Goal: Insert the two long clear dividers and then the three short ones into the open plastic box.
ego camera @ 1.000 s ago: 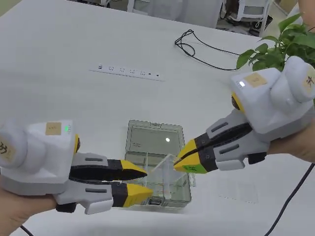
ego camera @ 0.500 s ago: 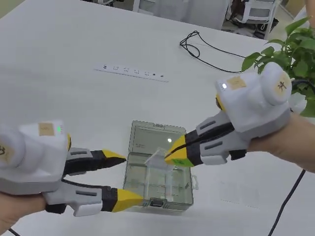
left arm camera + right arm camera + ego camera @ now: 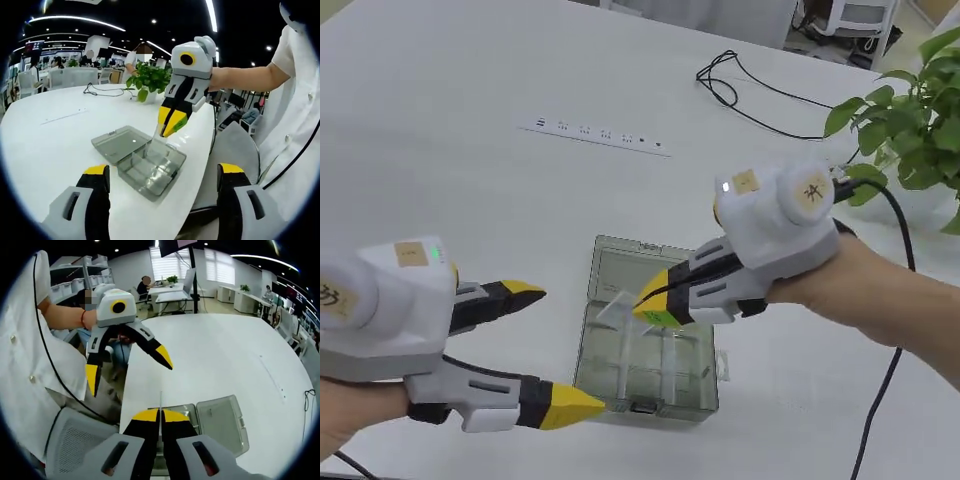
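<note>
Counts | my grippers: 2 – left gripper (image 3: 565, 348), right gripper (image 3: 648, 308) | open plastic box (image 3: 620, 262): 1 | clear divider (image 3: 613, 312) in my right jaws: 1 | seated dividers in box: count unclear | power strip (image 3: 603, 137): 1, 12 o'clock of box | black cable (image 3: 713, 80): 1, 1 o'clock | potted plant (image 3: 910, 120): 1, 2 o'clock

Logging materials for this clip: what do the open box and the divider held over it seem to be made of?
The box looks like rigid, smoky translucent plastic with a smooth finish: the table shows greyed through its lid. The divider pinched in the right tool seems thin clear plastic, visible mostly by its edges.
</note>
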Available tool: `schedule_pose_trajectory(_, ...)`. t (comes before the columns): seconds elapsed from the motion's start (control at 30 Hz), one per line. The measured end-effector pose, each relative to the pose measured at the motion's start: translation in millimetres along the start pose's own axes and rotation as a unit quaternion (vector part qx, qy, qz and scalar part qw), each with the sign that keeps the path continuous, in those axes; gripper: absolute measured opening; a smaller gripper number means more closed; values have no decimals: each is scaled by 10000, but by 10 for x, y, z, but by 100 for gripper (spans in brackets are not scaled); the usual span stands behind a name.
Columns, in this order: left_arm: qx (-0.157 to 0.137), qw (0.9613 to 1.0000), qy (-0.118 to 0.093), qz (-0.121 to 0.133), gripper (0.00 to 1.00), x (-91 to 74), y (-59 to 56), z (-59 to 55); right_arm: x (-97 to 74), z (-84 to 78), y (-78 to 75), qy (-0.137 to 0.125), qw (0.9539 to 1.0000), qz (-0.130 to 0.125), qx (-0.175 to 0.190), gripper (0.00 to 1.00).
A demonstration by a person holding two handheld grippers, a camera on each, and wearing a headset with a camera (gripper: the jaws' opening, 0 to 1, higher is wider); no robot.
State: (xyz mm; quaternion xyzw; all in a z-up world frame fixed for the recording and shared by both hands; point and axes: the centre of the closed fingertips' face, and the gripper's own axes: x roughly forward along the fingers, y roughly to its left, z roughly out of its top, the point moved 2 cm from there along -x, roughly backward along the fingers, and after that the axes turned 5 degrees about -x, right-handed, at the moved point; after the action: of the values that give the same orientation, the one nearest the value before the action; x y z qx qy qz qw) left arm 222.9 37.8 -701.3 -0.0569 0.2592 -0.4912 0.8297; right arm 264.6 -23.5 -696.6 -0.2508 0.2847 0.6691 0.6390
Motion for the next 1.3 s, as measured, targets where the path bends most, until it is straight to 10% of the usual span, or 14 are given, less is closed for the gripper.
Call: schedule_pose_trajectory(1.3,-281,9996,-84,20,95,38,48,-36,472,-324,-109,441,9984,-37,-341,2)
